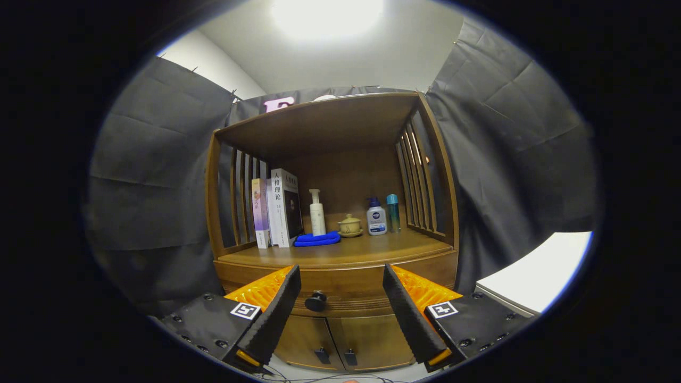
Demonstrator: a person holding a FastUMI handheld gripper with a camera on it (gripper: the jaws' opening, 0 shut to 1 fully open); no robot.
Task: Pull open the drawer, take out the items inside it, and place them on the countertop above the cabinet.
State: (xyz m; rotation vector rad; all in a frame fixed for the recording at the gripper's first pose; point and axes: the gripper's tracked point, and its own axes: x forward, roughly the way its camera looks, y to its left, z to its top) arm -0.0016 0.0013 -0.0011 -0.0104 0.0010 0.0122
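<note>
Facing a brown wooden cabinet [335,266] with slatted sides, dark cloth walls around it and a white ceiling with a bright light above. On the wooden countertop [367,250]: upright books [276,208], folded blue cloth [317,239], white pump bottle [317,213], small lidded cup [349,225], two more bottles. Gripper [340,282] fingers spread wide apart, holding nothing. Closed drawer's round black knob [315,301] just ahead between them; two lower doors beneath.
</note>
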